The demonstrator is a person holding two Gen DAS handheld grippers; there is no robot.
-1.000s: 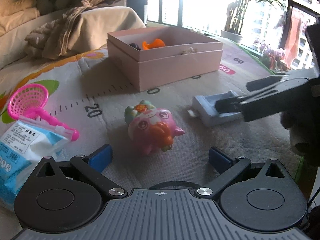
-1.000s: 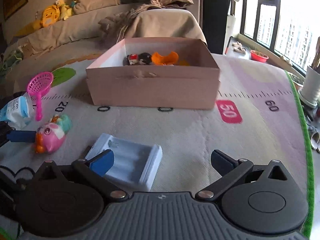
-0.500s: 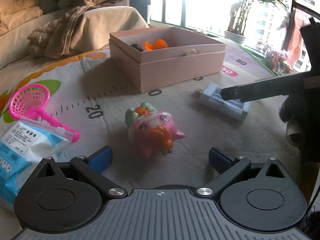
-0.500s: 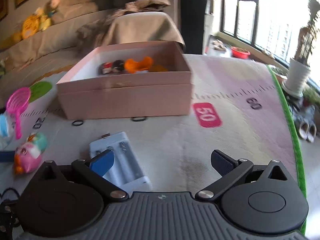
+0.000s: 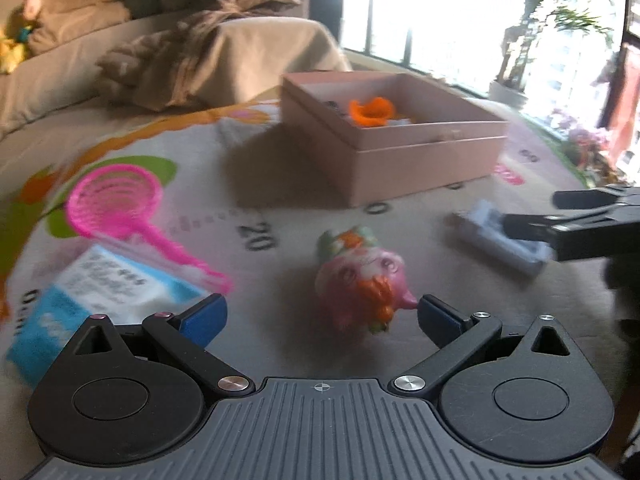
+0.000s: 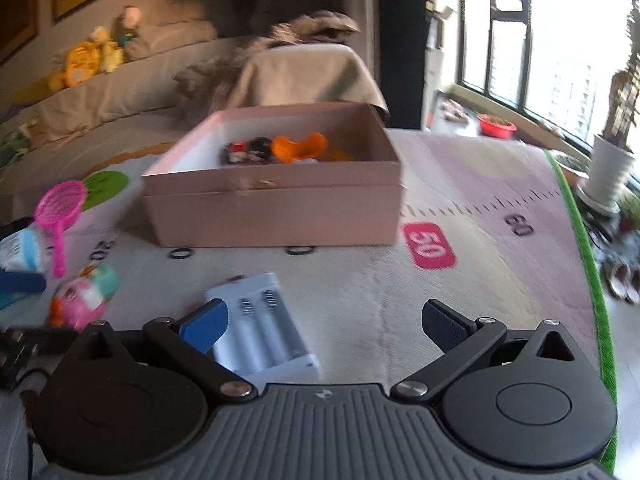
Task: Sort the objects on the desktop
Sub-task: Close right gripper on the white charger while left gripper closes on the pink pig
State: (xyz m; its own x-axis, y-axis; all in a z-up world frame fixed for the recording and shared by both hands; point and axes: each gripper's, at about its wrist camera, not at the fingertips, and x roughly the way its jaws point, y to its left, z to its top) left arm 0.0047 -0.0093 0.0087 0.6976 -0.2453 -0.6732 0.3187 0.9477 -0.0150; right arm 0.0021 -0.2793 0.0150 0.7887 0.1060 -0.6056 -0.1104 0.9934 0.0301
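A pink toy animal (image 5: 362, 274) lies on the play mat between the open fingers of my left gripper (image 5: 320, 314); it also shows in the right wrist view (image 6: 82, 298). A white battery holder (image 6: 260, 330) lies on the mat beside the left finger of my open right gripper (image 6: 322, 318); it also shows in the left wrist view (image 5: 496, 240). An open pink box (image 6: 276, 200) behind them holds an orange toy (image 6: 298, 148) and dark small toys. The box also shows in the left wrist view (image 5: 400, 144).
A pink toy strainer (image 5: 120, 208) and a blue-white packet (image 5: 92, 296) lie at the left of the mat. A sofa with a blanket (image 6: 288, 64) stands behind the box. The mat's green edge (image 6: 588, 264) runs along the right, with plant pots beyond.
My left gripper has moved forward over the pink toy, which now sits between its fingers. My right gripper has shifted, and the battery holder now lies turned lengthwise beside its left finger.
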